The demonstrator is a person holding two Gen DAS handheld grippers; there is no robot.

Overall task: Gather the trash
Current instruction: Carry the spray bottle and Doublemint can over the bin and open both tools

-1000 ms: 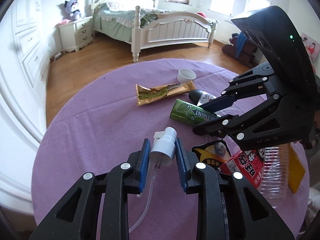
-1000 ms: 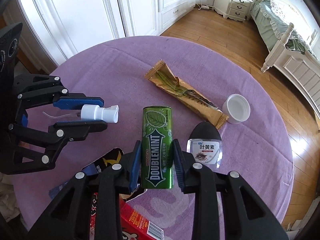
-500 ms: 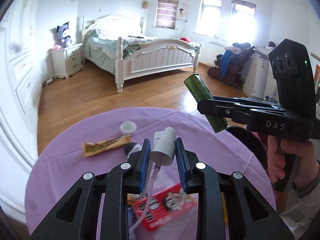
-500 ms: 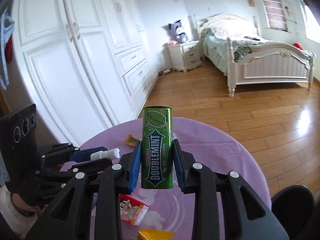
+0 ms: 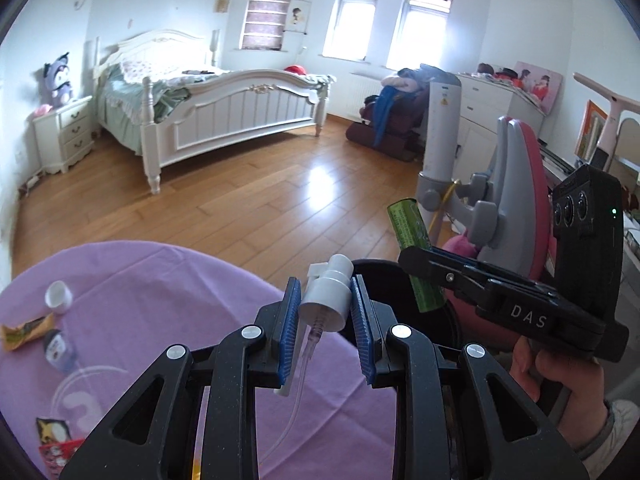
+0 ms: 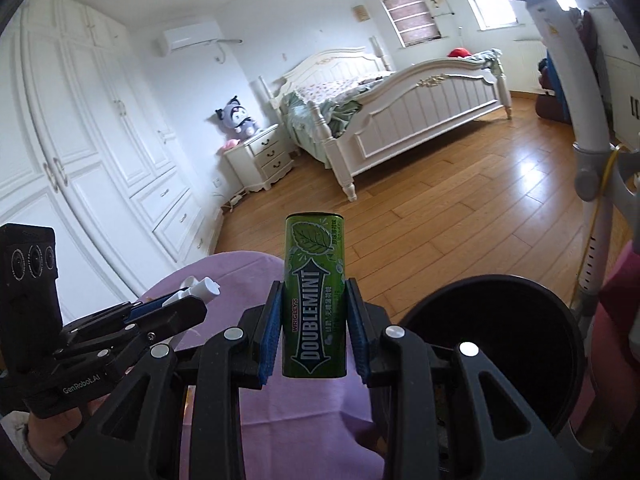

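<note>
Swung away from the middle of the purple desk (image 5: 152,304) toward its edge since a second ago, both loads lifted clear of the cloth. Left claw (image 5: 325,312) pinching the white spray pump head (image 5: 327,294), dip tube dangling below the blue pads. Right claw (image 6: 313,320) pinching the green Doublemint gum tin (image 6: 314,296), held upright in its own view and tilted in the left view. Black trash bin (image 6: 492,344) just past the desk edge, mouth open, directly ahead and right of the tin.

For a clean drop: bring each claw fully over the dark opening before spreading, one after the other so the two do not collide; keep the loose tube inside the rim so it does not snag.

Bin interior too dark to make out any contents. Left on the cloth: white cap (image 5: 58,294), gold wrapper (image 5: 26,330), small eye-drop bottle (image 5: 60,350), red snack packet (image 5: 56,454).
</note>
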